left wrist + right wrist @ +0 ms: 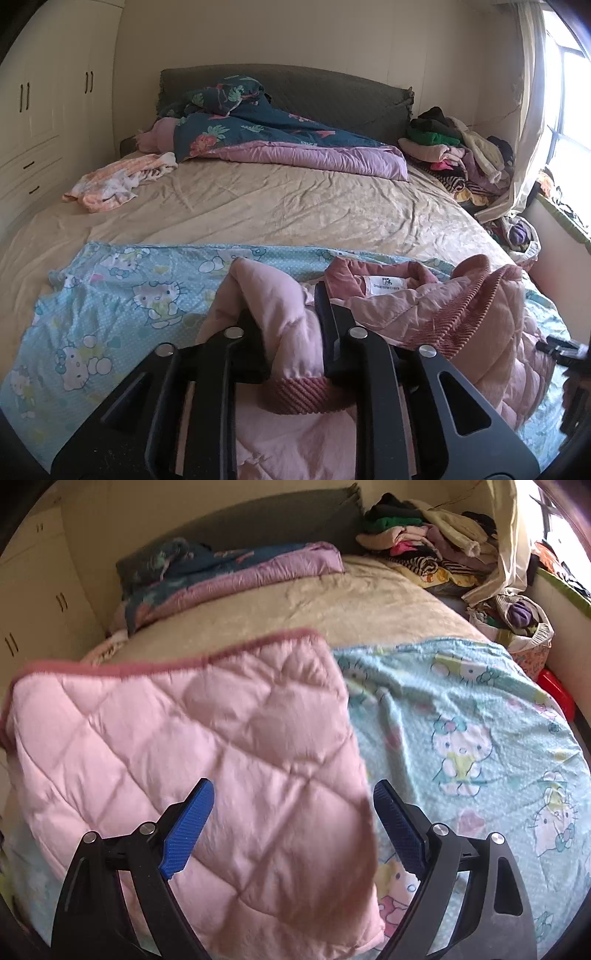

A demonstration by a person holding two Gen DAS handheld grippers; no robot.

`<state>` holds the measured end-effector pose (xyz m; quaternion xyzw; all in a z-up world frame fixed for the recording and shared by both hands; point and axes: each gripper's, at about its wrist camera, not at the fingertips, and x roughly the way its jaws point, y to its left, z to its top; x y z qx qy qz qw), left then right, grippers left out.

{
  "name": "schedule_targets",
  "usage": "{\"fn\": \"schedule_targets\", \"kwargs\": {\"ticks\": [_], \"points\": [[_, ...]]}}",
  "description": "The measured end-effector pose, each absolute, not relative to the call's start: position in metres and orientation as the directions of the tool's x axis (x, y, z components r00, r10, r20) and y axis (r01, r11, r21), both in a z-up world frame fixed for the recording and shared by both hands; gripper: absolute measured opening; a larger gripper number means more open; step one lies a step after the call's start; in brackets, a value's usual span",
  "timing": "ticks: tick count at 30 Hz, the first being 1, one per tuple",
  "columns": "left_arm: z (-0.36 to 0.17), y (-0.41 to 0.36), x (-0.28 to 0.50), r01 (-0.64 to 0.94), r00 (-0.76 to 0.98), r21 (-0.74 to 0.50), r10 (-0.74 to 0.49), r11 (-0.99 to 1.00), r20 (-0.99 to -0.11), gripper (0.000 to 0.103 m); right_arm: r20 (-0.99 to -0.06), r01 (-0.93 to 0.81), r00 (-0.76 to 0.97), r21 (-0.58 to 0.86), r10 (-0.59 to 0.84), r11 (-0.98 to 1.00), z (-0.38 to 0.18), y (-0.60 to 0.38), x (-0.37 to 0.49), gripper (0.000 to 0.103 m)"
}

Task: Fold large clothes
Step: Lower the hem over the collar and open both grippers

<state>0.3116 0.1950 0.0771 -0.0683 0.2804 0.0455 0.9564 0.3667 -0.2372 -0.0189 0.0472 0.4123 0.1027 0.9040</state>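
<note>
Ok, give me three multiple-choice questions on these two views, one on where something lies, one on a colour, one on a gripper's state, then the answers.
1. Where does the pink quilted jacket lie?
A. on the cartoon-cat sheet
B. on the window sill
C. in the wardrobe

2. What colour are the right gripper pads?
A. red
B. blue
C. green

3. How is the left gripper set?
A. wide open over bare sheet
B. out of view
C. shut on jacket fabric

Answers: 1 A, the light blue sheet shows around it; 2 B, both ribbed pads are blue; 3 C, pink fabric is pinched between its black fingers.
</note>
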Motion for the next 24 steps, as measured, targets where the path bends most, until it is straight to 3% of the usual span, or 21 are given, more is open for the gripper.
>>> {"fn": "schedule_targets", "kwargs": {"ticks": [5, 7, 8, 15, 24], "points": [[0.079, 0.194, 0.309, -0.116, 0.845, -0.139, 0.024, 0.984, -0.534, 0.033, -0.733, -0.141, 0.645, 0.161, 0.214, 0.977, -0.025, -0.237, 0.364, 0.087], [0.084, 0.192, 0.303, -0.091, 0.861, -0.16, -0.003, 0.983, -0.508, 0.073, -0.732, -0.142, 0.646, 0.164, 0.217, 0.976, -0.023, -0.239, 0.364, 0.087], [0.088, 0.19, 0.301, -0.089, 0.87, -0.151, 0.003, 0.985, -0.493, 0.077, -0.733, -0.144, 0.646, 0.157, 0.213, 0.977, -0.022, -0.239, 0.365, 0.087], [0.099, 0.178, 0.288, -0.082, 0.884, -0.046, 0.051, 0.996, -0.465, 0.08, -0.724, -0.15, 0.661, 0.129, 0.197, 0.98, -0.016, -0.238, 0.363, 0.087], [0.061, 0.205, 0.286, -0.132, 0.819, -0.013, 0.102, 0.991, -0.565, 0.088, -0.715, -0.124, 0.679, 0.113, 0.167, 0.986, -0.016, -0.251, 0.361, 0.09]]}}
